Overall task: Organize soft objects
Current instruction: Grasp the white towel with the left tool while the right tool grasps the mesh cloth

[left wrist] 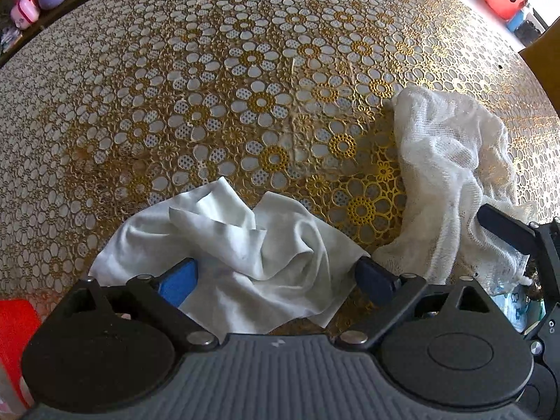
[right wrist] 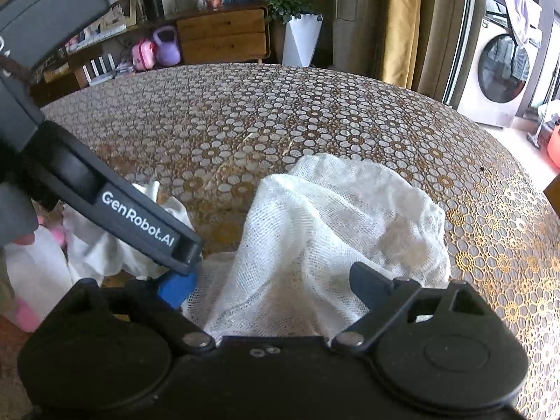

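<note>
"GenRobot.AI" marks the left gripper — fingers spread over the smooth cloth.

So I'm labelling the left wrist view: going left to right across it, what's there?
Red container at the left edge → smooth white cloth between the open fingers of the left gripper → white gauze cloth → right gripper's finger at the right edge.
</note>
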Available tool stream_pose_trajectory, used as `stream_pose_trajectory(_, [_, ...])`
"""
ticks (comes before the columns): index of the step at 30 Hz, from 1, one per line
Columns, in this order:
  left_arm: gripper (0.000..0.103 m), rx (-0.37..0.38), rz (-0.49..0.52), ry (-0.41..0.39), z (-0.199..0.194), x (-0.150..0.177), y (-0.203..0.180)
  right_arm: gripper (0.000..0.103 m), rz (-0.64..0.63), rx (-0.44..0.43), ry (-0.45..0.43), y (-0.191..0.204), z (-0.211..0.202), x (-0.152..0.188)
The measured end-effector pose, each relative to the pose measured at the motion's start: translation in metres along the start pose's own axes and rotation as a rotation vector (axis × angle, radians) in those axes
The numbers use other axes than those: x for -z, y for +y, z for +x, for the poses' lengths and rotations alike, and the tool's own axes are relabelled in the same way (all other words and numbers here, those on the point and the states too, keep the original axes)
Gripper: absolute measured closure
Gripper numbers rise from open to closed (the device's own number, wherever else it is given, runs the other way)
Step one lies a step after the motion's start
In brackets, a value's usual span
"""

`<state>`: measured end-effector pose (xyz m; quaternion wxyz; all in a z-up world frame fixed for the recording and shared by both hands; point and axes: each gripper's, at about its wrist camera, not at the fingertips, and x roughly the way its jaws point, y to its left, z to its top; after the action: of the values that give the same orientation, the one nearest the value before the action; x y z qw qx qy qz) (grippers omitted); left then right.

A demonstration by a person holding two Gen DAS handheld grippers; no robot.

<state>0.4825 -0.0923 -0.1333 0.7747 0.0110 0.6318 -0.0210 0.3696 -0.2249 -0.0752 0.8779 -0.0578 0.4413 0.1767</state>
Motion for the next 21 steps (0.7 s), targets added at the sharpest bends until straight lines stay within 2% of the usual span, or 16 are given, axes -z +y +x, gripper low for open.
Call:
stream_pose_trajectory(3, [0.01, -0.001, -0.01, -0.013, 0.005, 0.001, -0.001, 0.021, -0.003, 0.0, 0.01, -0.001, 0.005, 0.001])
stream_pose_trajectory(5, [0.011, -0.004, -0.007, -0.021, 0.008, 0.001, -0.002, 0.023, -0.017, 0.014, 0.003, 0.0, 0.005, 0.003])
stream_pose_trajectory(8, [0.017, -0.021, 0.003, -0.037, 0.007, 0.006, -0.003, 0.037, -0.03, 0.037, -0.015, 0.0, 0.002, 0.004])
stream_pose_trajectory(10, [0.027, -0.023, 0.006, -0.052, 0.0, 0.011, -0.004, 0.048, -0.021, 0.039, -0.024, -0.001, 0.0, 0.004])
stream_pose_trajectory(11, [0.029, -0.023, 0.009, -0.058, -0.002, 0.011, -0.004, 0.057, -0.021, 0.046, -0.026, -0.001, -0.001, 0.004])
stream_pose_trajectory(13, [0.042, -0.02, 0.009, -0.073, -0.008, 0.013, -0.005, 0.068, -0.029, 0.056, -0.03, 0.001, -0.001, 0.002])
stream_pose_trajectory(14, [0.046, -0.018, 0.011, -0.08, -0.011, 0.014, -0.005, 0.078, -0.031, 0.062, -0.032, 0.001, -0.001, 0.002])
stream_pose_trajectory(15, [0.057, -0.024, 0.011, -0.091, -0.014, 0.015, -0.006, 0.09, -0.035, 0.072, -0.033, 0.002, -0.002, 0.002])
stream_pose_trajectory(16, [0.073, -0.025, 0.008, -0.1, -0.015, 0.015, -0.006, 0.092, -0.038, 0.088, -0.036, 0.002, -0.003, 0.003])
stream_pose_trajectory(17, [0.079, -0.025, 0.002, -0.104, -0.017, 0.015, -0.005, 0.093, -0.039, 0.105, -0.044, 0.003, -0.004, 0.003])
stream_pose_trajectory(19, [0.086, -0.017, -0.027, -0.113, -0.019, 0.013, 0.001, 0.095, -0.03, 0.109, -0.066, 0.001, -0.009, 0.004])
stream_pose_trajectory(21, [0.087, -0.004, -0.051, -0.133, -0.024, 0.013, 0.008, 0.096, -0.015, 0.103, -0.088, -0.002, -0.016, 0.004])
